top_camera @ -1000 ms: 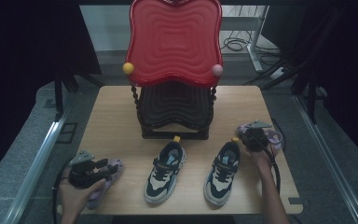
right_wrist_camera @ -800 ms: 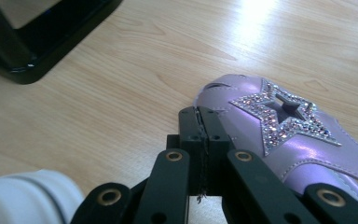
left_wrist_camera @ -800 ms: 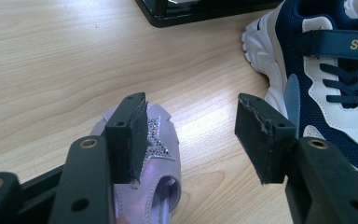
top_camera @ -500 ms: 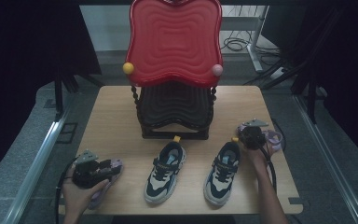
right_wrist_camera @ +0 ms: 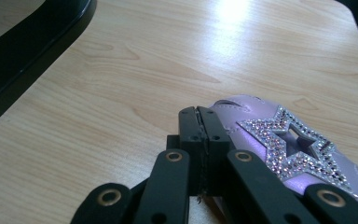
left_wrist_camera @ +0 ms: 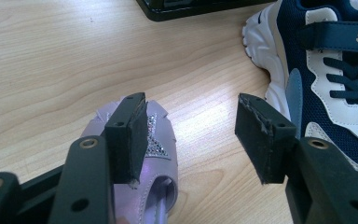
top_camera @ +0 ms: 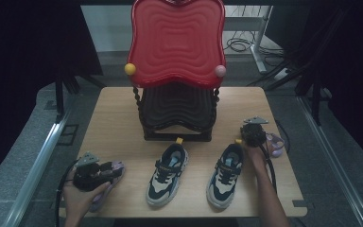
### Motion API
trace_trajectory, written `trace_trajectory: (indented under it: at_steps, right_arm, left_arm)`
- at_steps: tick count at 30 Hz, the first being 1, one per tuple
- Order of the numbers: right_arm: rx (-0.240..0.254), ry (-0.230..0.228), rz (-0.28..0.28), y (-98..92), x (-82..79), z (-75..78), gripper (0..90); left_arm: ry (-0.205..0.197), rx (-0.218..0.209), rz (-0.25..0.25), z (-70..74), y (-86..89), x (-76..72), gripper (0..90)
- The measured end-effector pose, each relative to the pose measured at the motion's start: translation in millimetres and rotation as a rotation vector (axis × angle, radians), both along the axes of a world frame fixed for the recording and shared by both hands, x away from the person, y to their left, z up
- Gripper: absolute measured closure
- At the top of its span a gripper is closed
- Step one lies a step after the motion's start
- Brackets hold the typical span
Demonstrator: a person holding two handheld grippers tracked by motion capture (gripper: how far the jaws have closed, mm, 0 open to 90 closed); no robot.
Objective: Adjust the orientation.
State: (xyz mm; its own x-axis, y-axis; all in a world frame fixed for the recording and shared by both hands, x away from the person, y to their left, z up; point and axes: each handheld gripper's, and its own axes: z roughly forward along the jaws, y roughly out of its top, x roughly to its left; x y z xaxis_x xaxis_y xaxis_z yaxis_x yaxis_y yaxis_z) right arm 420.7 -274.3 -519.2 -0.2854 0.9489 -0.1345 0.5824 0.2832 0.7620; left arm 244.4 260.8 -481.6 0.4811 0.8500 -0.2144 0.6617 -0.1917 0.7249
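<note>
On the pale wood-grain bench (top_camera: 123,123), the left gripper (left_wrist_camera: 191,135) hung with its fingers apart over a glossy lilac sandal (left_wrist_camera: 151,154), while the right gripper (right_wrist_camera: 199,122), fingers pressed together, sat beside the rhinestone-starred lilac sandal (right_wrist_camera: 279,140).

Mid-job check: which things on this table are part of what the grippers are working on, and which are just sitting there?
In the job:
- left purple shoe, under the open left gripper
- right purple shoe, beside the shut right gripper, whose jaws hold nothing

Lying about:
- two navy and white sneakers
- black tiered rack
- red tray on top of it
</note>
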Motion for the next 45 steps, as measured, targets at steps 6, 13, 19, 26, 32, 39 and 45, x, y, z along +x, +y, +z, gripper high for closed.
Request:
trace_trajectory:
  at_steps: [6,13,19,26,32,39,45]
  right_arm:
    - [-0.003,-0.014,-0.004,-0.3,1.0,0.1,89.8]
    - [0.032,-0.029,0.004,-2.7,-5.2,8.3,89.8]
    - [0.126,-0.083,0.041,-13.5,-22.3,34.0,89.7]
    - [0.222,-0.104,0.079,-37.5,-41.9,51.3,87.6]
    - [0.268,-0.089,0.111,-52.2,-51.6,50.9,78.9]
    - [0.222,-0.092,0.150,-58.9,-64.6,50.2,61.7]
    - [0.233,-0.110,0.153,-67.1,-74.7,51.3,55.3]
  left_arm:
    - [0.004,0.004,-0.005,-0.7,-2.3,0.1,44.1]
    - [-0.003,0.001,0.000,1.7,-0.1,-1.3,44.0]
    - [-0.016,-0.010,0.013,5.1,5.9,-2.9,44.0]
    - [-0.021,-0.037,0.017,7.3,11.4,1.0,43.7]
    - [-0.028,-0.052,0.012,10.5,12.6,6.6,43.2]
    - [-0.045,-0.067,0.014,15.9,16.4,12.4,43.0]
    - [-0.049,-0.074,0.018,16.8,19.9,13.3,42.9]
